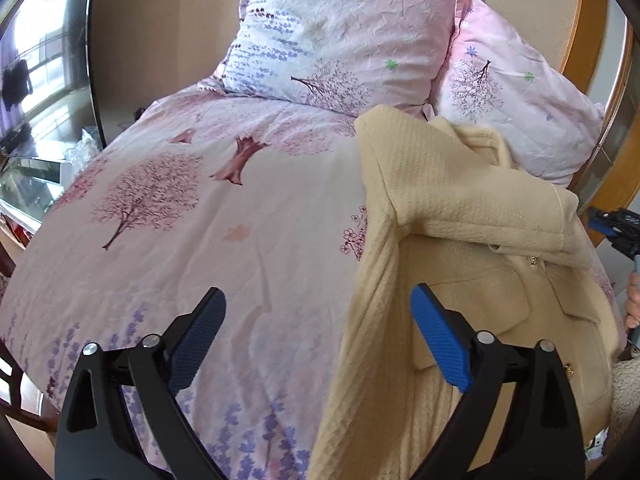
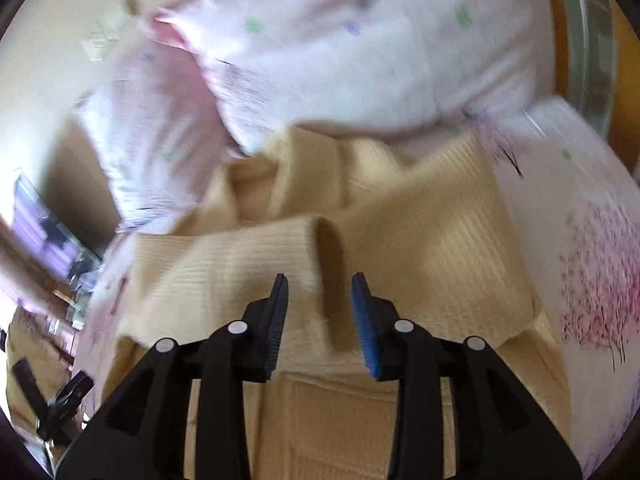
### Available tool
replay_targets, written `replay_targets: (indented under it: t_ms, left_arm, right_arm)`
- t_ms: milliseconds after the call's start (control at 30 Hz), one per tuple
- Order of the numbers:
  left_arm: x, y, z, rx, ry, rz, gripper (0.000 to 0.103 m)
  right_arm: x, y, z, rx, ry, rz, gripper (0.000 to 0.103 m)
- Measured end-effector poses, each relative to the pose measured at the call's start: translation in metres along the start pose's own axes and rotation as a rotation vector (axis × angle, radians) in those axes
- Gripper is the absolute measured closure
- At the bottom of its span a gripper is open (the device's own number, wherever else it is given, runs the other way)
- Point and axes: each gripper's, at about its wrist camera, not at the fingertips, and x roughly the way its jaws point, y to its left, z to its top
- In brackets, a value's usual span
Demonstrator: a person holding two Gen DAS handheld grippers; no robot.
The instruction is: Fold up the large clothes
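A cream, waffle-textured jacket (image 1: 460, 196) with gold buttons lies on the right side of a pink bed cover (image 1: 200, 248), one sleeve folded across its front. My left gripper (image 1: 318, 292) is open wide just above the cover, its blue right finger (image 1: 440, 340) over the jacket's left edge, nothing between the pads. In the blurred right wrist view the jacket (image 2: 440, 248) fills the middle. My right gripper (image 2: 320, 278) hangs over the folded sleeve's cuff (image 2: 320, 240), jaws partly apart, pads not pressing the cloth. That gripper (image 1: 614, 228) also shows at the left wrist view's right edge.
Two pink floral pillows (image 1: 340, 32) (image 1: 516, 100) lean on the tan headboard (image 1: 160, 20) behind the jacket. A glass-fronted cabinet (image 1: 40, 80) stands left of the bed, a wooden frame (image 1: 580, 52) on the right. A hand (image 1: 634, 300) shows at the right edge.
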Motion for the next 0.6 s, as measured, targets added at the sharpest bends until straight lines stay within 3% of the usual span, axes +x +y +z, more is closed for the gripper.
replay_targets:
  t_ms: [67,133,233,367,400,433,500,600]
  left_arm:
    - [-0.003,-0.001,-0.001,-0.002,-0.01,0.012,0.001]
    - [-0.005,-0.001,-0.001,-0.001,-0.009,0.024,0.001]
    - [-0.006,-0.001,-0.004,-0.004,0.016,0.03,0.001]
    - [-0.008,0.004,-0.014,-0.015,0.045,0.015,0.001]
    - [-0.012,0.005,-0.018,-0.004,0.031,-0.009,0.001]
    - [-0.016,0.005,-0.021,0.008,0.017,-0.021,0.001]
    - [-0.023,0.004,-0.027,0.043,0.013,-0.02,0.001]
    - [-0.029,0.005,-0.033,0.067,0.052,-0.044,0.001]
  right_arm:
    - [0.011,0.015,-0.005,-0.06,0.051,0.023,0.069]
    - [0.034,0.02,-0.007,-0.078,0.124,-0.006,0.071]
    - [0.082,-0.001,-0.019,-0.002,0.301,-0.047,0.074]
    - [0.074,-0.018,-0.012,0.084,0.303,0.041,0.072]
    - [0.065,-0.02,-0.012,0.092,0.295,0.063,0.061]
    - [0.05,-0.022,-0.012,0.092,0.268,0.107,0.042]
    - [0.018,-0.026,-0.015,0.063,0.212,0.138,0.023]
    - [-0.025,-0.041,-0.031,0.042,0.19,0.155,0.022]
